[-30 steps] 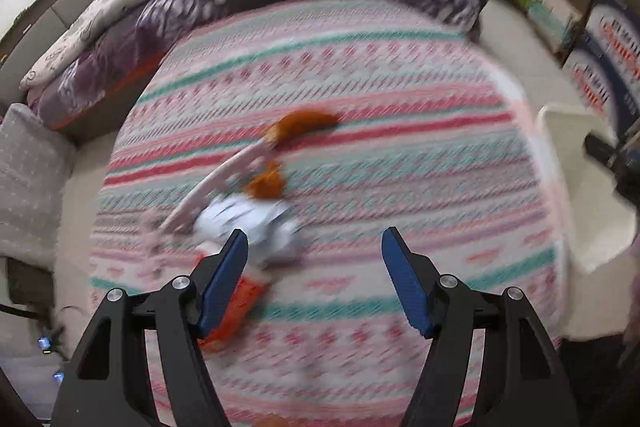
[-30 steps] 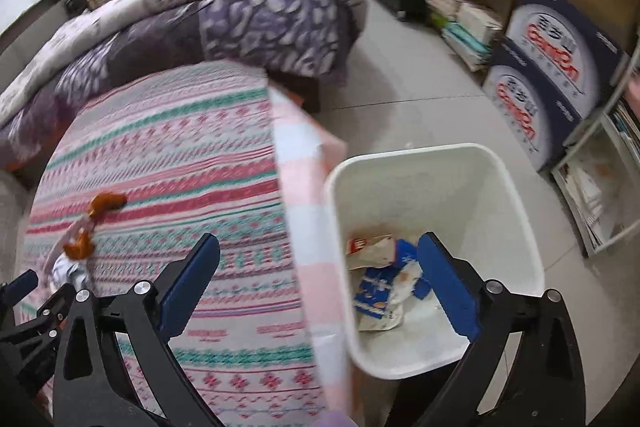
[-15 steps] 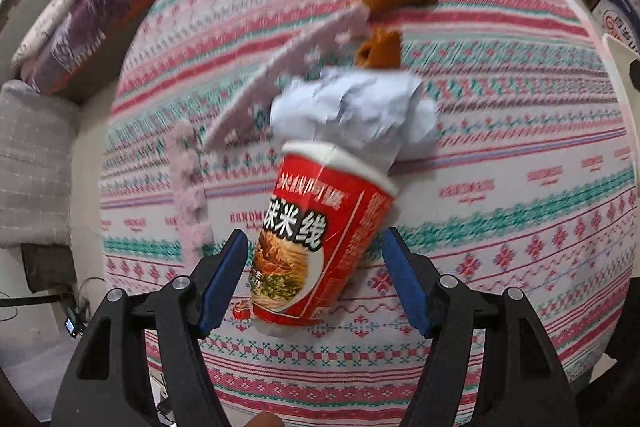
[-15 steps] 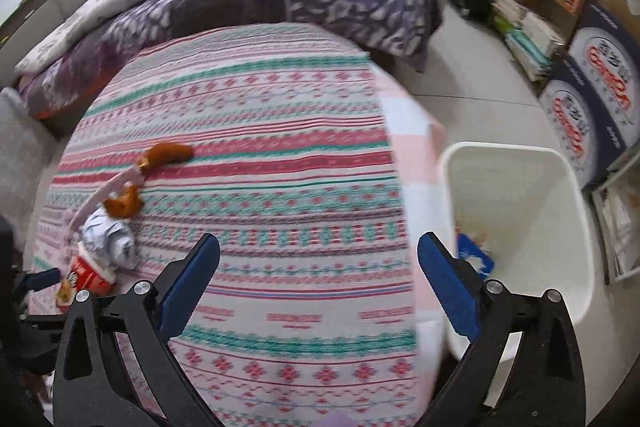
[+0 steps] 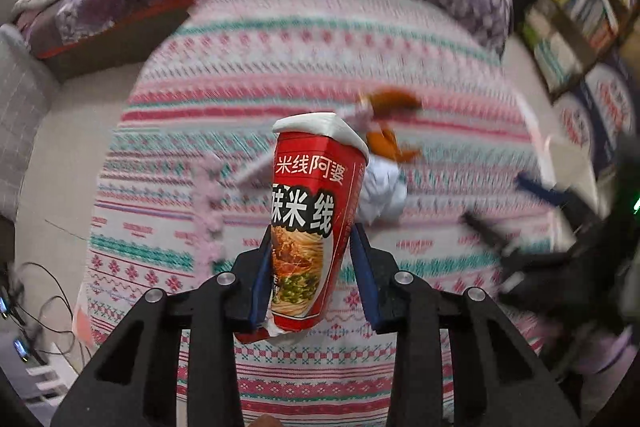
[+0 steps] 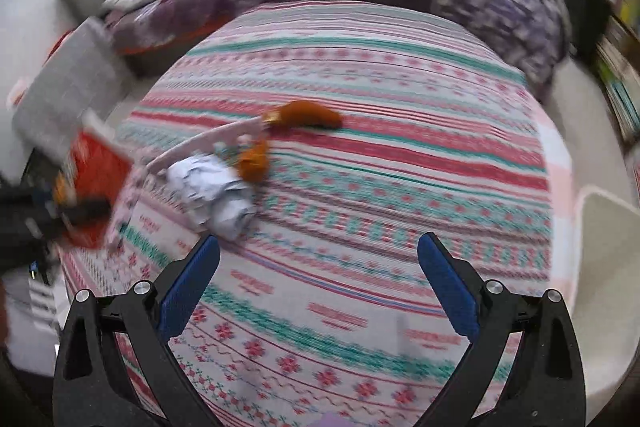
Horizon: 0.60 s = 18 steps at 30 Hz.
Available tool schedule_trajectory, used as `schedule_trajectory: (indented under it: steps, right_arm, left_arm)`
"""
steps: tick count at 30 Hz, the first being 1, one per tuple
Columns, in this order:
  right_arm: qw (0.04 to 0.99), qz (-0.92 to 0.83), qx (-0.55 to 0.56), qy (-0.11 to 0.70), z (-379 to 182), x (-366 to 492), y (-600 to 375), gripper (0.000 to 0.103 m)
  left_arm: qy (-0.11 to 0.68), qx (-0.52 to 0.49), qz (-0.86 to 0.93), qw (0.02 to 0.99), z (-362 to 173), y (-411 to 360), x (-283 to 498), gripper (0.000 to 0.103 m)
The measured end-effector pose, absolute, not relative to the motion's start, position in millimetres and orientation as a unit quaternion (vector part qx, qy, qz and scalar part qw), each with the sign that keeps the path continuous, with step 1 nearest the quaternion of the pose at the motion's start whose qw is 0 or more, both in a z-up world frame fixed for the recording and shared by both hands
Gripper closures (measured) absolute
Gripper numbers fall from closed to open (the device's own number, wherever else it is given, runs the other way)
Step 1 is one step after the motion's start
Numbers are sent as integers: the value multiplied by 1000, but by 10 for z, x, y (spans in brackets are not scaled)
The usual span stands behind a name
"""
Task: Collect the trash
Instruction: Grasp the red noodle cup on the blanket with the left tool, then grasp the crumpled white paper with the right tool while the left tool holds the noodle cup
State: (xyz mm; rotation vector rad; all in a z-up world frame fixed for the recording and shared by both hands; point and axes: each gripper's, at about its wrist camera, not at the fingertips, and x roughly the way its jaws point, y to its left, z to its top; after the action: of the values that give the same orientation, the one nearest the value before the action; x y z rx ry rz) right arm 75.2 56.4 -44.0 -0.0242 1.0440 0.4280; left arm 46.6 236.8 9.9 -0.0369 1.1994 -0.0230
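1. The left gripper (image 5: pixel 311 267) is closing on the red noodle cup (image 5: pixel 314 223): the cup stands between its blue pads, which press its lower sides, and it appears lifted clear of the striped bed cover (image 5: pixel 420 67).
2. The right gripper (image 6: pixel 319 281) hangs with its jaws wide apart and nothing between them, over the bed's near half.
3. The crumpled white paper (image 6: pixel 216 193) lies on the cover toward the bed's left edge, touching an orange plush toy (image 6: pixel 256 165) and a pink strip.
4. The white bin (image 6: pixel 608 251) shows just past the bed's right edge.
5. Step in hand, as I judge it: securing the cup.
6. Next, the cup must travel across the bed to the bin, kept upright enough not to slip; the right gripper looks placed to go for the paper, avoiding the toy.
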Motion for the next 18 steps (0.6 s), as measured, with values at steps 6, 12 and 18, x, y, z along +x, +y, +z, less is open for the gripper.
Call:
schedule_trajectory:
  steps: [6,12,18]
  right_arm:
    - [851,244,-73,460,-460,704,1052,8]
    - [848,256,-103,453,-510,834,1368,9]
    - [833,257,-131,472,-732,952,1619,44]
  left_arm:
    - [542,-67,30,837,244,2626,502,66]
    - [537,-87,42,838,293,2746,541,66]
    - [542,-89,51,834,253,2782,548,66]
